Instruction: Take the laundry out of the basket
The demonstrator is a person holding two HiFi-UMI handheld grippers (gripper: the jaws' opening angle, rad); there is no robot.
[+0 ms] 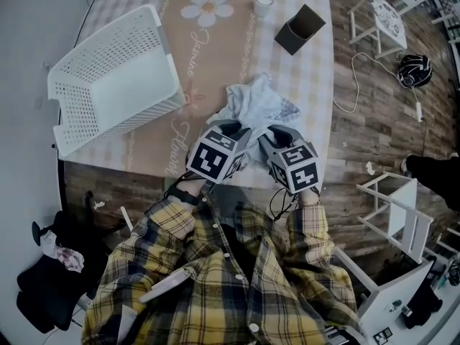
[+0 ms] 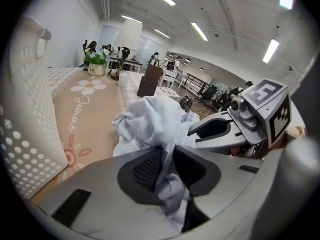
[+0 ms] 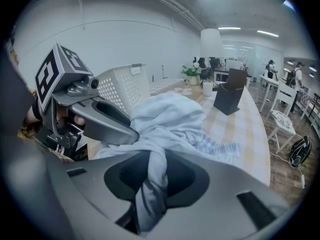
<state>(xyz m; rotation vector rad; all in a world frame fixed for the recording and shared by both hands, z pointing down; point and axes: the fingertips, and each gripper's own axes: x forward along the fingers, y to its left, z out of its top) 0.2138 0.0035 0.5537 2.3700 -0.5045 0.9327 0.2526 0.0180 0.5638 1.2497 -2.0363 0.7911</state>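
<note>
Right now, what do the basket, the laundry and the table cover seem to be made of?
The basket looks like hard white plastic, matte, its walls moulded with rows of small holes. The laundry is soft, thin, pale cloth, perhaps cotton; it crumples into loose folds. The table cover is a smooth beige sheet with printed flowers and checks, possibly vinyl or coated cloth; I cannot tell which.

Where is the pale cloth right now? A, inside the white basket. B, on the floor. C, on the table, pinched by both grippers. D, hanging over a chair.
C: the cloth lies bunched on the table, outside the basket, with the left gripper and right gripper each pinching a fold.
</note>
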